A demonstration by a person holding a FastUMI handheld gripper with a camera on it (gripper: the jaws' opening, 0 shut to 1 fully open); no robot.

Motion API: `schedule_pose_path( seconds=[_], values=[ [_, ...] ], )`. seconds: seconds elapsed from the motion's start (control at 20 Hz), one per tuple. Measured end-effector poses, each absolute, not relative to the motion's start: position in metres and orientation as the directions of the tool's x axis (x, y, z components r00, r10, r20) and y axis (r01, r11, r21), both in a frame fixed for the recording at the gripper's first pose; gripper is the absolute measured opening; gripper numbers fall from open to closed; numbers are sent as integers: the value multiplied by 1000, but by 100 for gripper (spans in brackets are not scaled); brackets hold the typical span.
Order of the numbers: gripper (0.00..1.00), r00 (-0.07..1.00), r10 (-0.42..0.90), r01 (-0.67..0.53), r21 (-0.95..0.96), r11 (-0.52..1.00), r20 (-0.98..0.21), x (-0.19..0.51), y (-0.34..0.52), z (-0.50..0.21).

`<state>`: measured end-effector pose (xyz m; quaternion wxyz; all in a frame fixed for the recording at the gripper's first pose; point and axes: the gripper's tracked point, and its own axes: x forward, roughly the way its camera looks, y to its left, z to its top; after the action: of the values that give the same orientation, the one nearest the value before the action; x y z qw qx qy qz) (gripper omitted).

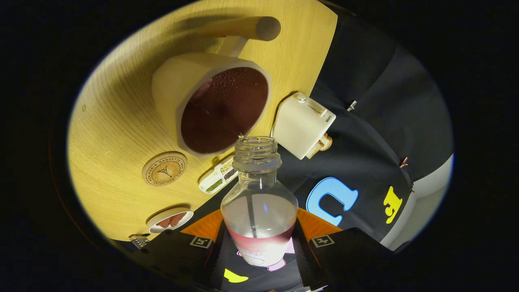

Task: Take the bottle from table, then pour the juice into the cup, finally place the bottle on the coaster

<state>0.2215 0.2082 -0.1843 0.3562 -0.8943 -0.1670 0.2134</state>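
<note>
Right here at my fingers [259,247], the bottle [259,211] sits clamped between them, one finger pressing on each side of its lower body. It's clear and uncapped. A little pink juice [259,247] pools in the part nearest me and the rest of the body looks frosted and empty. The whole scene is tilted, so the bottle is tipped forward toward the cup.

Just past the bottle's open mouth [255,147] is the rim of the cup [202,101], a cream cup with a handle, standing on the wooden table [113,134]. It's filled with dark red juice, with bubbles along the far edge of the surface. A single drop hangs at the cup's rim, right above the bottle's mouth.

To the left of the bottle, nearer to me than the cup, the round cork coaster [164,168] lies flat and bare on the table. Between coaster and bottle is a small white tray [218,176] with divided compartments of grains. Closer in on the left, at the table's edge, sits a little round dish [170,220] with a butterfly pattern.

Right of the cup stands a white toaster [302,123] with bread poking out. Farthest off, beyond the cup, lies a wooden roller [243,28].
</note>
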Motion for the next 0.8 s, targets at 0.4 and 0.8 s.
schedule_pose_path(
  seconds=[0.4,0.8],
  values=[
    [72,860,449,107,-774,-625,-244,221,205,-181],
    [73,859,478,40,-908,-417,-182,211,195,-165]
  ],
)
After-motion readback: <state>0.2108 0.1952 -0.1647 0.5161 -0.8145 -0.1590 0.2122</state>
